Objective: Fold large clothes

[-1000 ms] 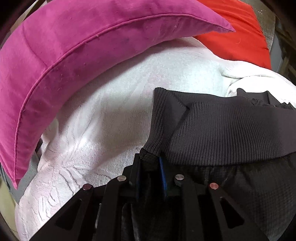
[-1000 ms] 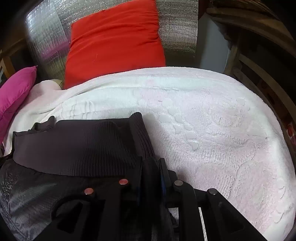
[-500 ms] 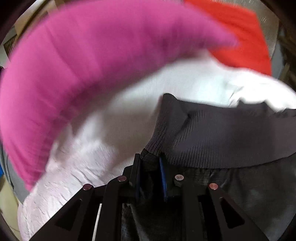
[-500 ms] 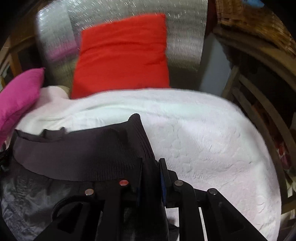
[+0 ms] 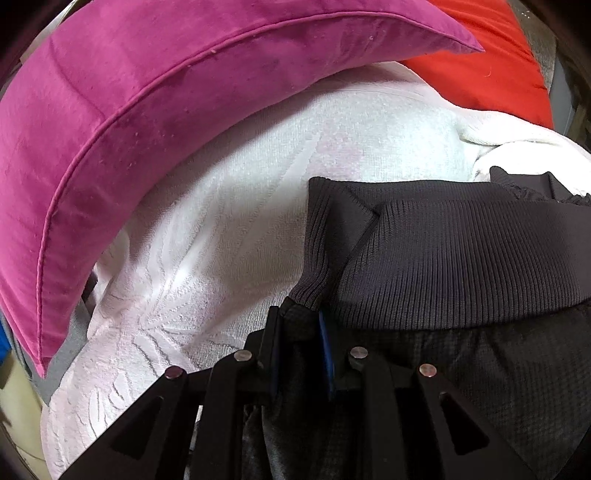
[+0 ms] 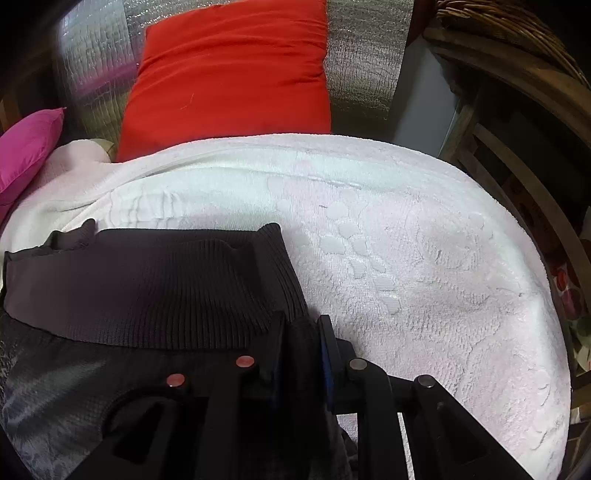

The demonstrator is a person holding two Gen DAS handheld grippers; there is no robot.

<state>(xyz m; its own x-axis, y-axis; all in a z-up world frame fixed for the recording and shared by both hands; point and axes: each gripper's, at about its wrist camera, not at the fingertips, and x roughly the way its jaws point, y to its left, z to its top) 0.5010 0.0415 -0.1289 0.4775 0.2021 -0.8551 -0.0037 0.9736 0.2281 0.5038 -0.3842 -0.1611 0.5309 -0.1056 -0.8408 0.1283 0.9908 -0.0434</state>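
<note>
White textured blanket (image 6: 424, 258) covers the surface in front of me, with a red cushion (image 6: 229, 70) propped at the far side against a silvery quilted backing (image 6: 365, 55), and a magenta cushion (image 5: 129, 122) along the left. On the right I see wicker furniture (image 6: 517, 33). My dark jacket (image 5: 461, 258) lies on the blanket at the near edge, its ribbed hem band stretched between my two tools. My left hand-held gripper (image 5: 301, 328) is pinched narrow on the band's left corner, and my right hand-held gripper (image 6: 301, 332) is clamped narrow on its right corner, fabric bunched between the jaws.
</note>
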